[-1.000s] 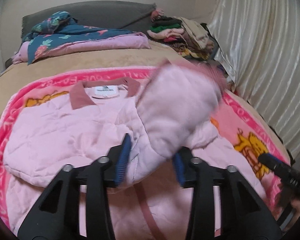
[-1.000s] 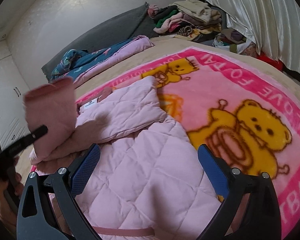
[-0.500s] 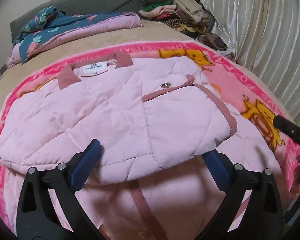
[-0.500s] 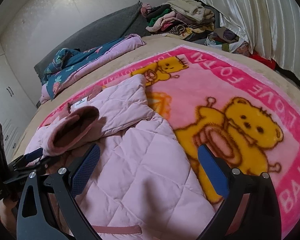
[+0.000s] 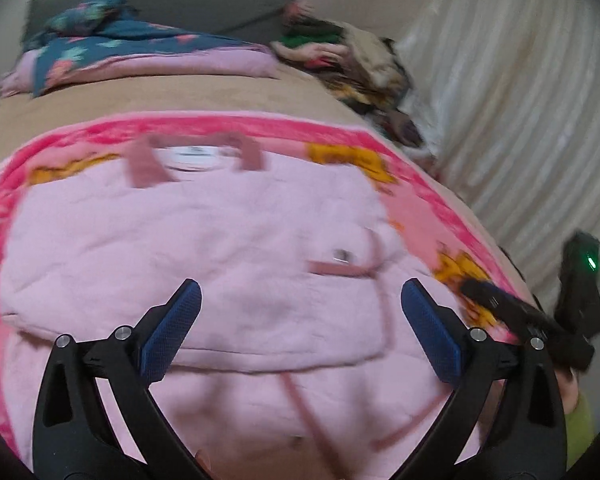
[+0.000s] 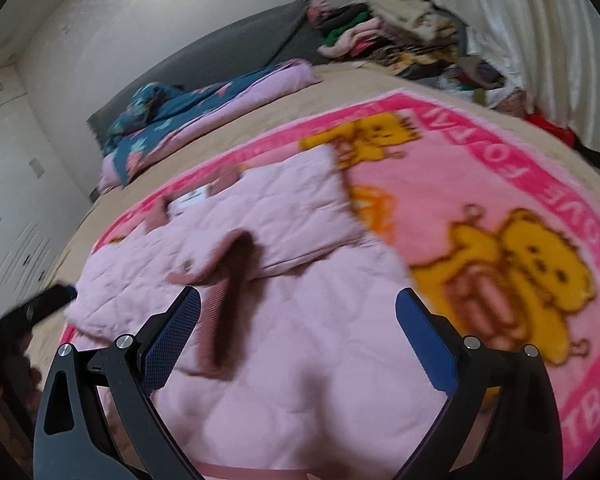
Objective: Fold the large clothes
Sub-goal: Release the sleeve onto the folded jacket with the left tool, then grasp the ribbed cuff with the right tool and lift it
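A pale pink quilted jacket [image 5: 204,248] with a dusty-rose collar lies on the pink bear blanket [image 5: 424,204] across the bed. One sleeve [image 5: 312,304] is folded over its front, cuff trim and a snap showing. My left gripper [image 5: 300,328] hovers above the folded sleeve, open, nothing between its blue pads. In the right wrist view the same jacket [image 6: 300,344] fills the near half, its folded sleeve cuff [image 6: 228,280] lying on top. My right gripper [image 6: 298,336] is open above the jacket body and holds nothing. The right gripper's black body [image 5: 540,320] shows at the left view's right edge.
A folded navy floral and lilac quilt [image 6: 196,120] lies at the head of the bed against a grey headboard [image 6: 228,52]. A heap of mixed clothes [image 6: 396,36] sits at the far corner by the white curtain [image 5: 520,128]. White cupboards [image 6: 8,184] stand at left.
The left gripper let go of the raised sleeve, which now lies flat across the jacket's front. Its jaws went from narrow to wide. Both grippers drew back a little.
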`<action>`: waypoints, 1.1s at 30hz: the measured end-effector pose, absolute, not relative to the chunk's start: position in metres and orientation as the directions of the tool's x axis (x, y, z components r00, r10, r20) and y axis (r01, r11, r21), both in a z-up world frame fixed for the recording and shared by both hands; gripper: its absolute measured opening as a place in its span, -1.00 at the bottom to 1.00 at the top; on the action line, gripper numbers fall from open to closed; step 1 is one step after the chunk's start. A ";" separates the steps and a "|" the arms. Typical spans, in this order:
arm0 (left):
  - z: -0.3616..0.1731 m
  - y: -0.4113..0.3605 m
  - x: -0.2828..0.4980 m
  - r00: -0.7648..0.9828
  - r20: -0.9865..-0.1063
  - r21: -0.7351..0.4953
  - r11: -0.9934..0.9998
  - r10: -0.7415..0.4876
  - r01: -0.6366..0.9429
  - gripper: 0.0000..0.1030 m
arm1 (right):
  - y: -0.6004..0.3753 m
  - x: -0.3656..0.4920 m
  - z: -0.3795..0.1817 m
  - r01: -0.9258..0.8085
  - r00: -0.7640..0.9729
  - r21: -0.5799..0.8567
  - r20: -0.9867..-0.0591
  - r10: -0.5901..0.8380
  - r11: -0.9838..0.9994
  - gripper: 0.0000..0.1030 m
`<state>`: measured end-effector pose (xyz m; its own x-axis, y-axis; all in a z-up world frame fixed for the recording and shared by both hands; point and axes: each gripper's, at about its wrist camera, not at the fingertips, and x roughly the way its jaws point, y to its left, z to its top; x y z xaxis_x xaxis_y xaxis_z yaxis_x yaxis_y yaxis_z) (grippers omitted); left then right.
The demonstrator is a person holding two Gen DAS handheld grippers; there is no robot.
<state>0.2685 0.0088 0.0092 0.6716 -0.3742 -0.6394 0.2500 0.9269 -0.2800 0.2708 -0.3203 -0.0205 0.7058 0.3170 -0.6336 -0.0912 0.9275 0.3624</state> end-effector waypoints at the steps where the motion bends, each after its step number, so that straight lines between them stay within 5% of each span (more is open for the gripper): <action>1: 0.008 0.017 0.271 0.678 -0.647 -0.275 0.936 -0.349 0.220 0.82 | -0.314 0.273 -0.022 -0.105 0.693 0.375 -0.636 0.338 0.921 0.89; 15: -0.002 0.131 0.289 0.740 -0.664 -0.278 0.955 -0.110 -0.107 0.82 | -0.241 0.326 -0.067 -0.160 0.510 0.466 -0.716 0.477 0.870 0.89; 18: -0.001 0.148 0.286 0.744 -0.667 -0.255 0.952 -0.048 -0.167 0.82 | -0.233 0.333 -0.075 -0.159 0.500 0.476 -0.716 0.486 0.865 0.68; 20: -0.001 0.158 0.286 0.745 -0.667 -0.233 0.950 0.001 -0.210 0.82 | -0.228 0.333 -0.076 -0.184 0.516 0.472 -0.701 0.493 0.862 0.39; 22: -0.001 0.165 0.286 0.748 -0.664 -0.256 0.942 -0.010 -0.215 0.82 | -0.227 0.333 -0.075 -0.200 0.523 0.490 -0.679 0.516 0.848 -0.17; 25: 0.000 0.172 0.285 0.754 -0.657 -0.258 0.938 0.005 -0.230 0.82 | -0.221 0.328 -0.064 -0.252 0.550 0.457 -0.658 0.515 0.853 -0.54; 33: 0.000 0.188 0.287 0.766 -0.643 -0.294 0.922 0.006 -0.253 0.82 | -0.211 0.330 0.032 -0.436 0.688 0.225 -0.540 0.484 0.871 -0.63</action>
